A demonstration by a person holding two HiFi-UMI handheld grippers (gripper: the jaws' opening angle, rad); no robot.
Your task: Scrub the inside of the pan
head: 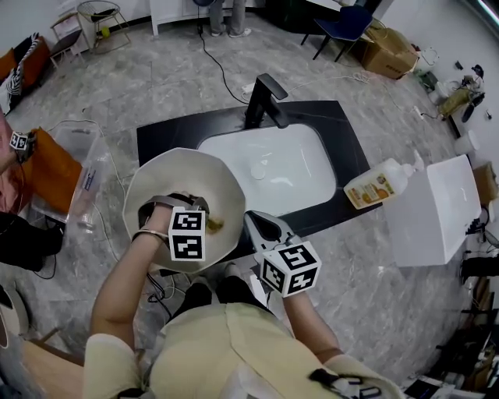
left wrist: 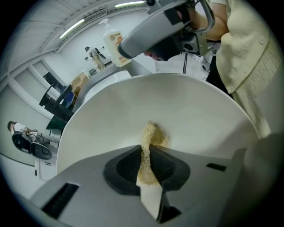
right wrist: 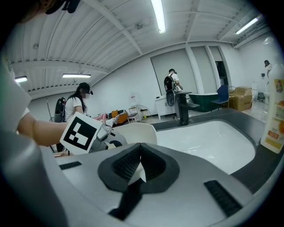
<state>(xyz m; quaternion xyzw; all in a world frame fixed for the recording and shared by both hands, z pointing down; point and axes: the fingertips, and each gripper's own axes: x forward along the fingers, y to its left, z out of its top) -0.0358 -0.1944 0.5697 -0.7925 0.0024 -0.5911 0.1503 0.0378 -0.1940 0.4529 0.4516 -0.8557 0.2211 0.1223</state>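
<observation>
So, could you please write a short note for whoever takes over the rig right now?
Left tool: shut on a yellowish sponge, which is pressed against the inside of the white pan.
Right tool: shut on a white part, apparently the pan's edge or handle, holding the pan tilted beside the sink.
Done: the sponge is in the pan. No suds or dirt show, so progress is unclear.
Left: scrub across the whole inside.

Looks like a test lab or studio, not a home: freestanding sink counter on a stone-look floor, loose cable trailing across it, cardboard box, office chair (blue), ceiling strip lights.
</observation>
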